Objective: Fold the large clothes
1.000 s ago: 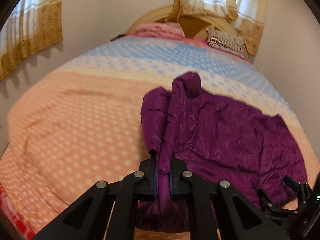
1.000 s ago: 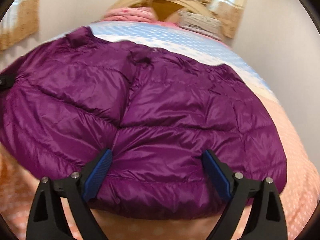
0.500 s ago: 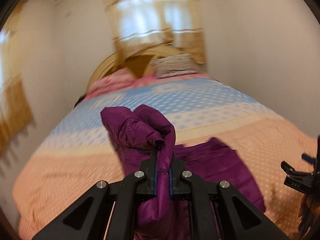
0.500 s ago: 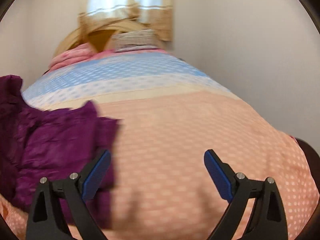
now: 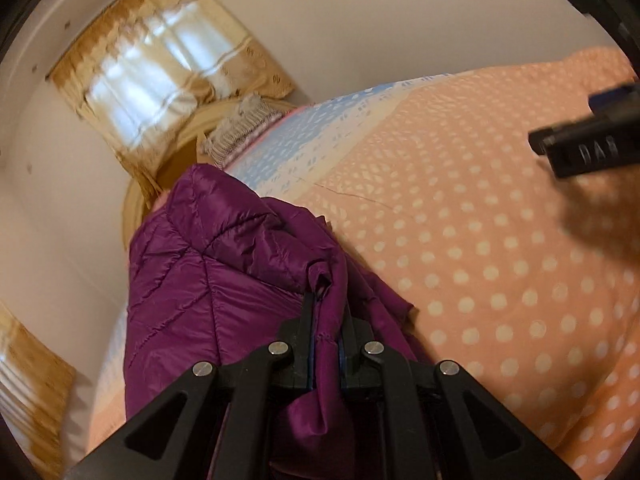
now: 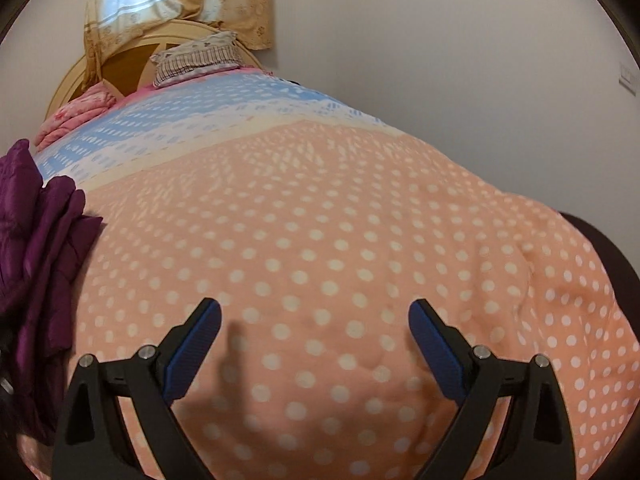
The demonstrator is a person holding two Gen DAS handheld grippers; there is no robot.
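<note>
Bedspread (image 6: pixel 340 220): wide bare stretch, centre to right, open passage; purple jacket (image 6: pixel 36 248) heaped at left edge; pillows (image 6: pixel 196 60) and headboard (image 6: pixel 120 64) far

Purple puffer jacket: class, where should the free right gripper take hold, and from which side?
Probably the loose hanging edge of the purple puffer jacket, coming from its bed side. The left gripper already pinches one bunched fold; the right gripper is open over the bedspread.

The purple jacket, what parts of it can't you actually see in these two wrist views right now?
- Left wrist view: the purple jacket bunches in the left gripper; its lower part is hidden behind the gripper's frame.
- Right wrist view: the jacket is cut off by the left edge.
- Sleeves, hem and zip cannot be told apart in either view.
</note>
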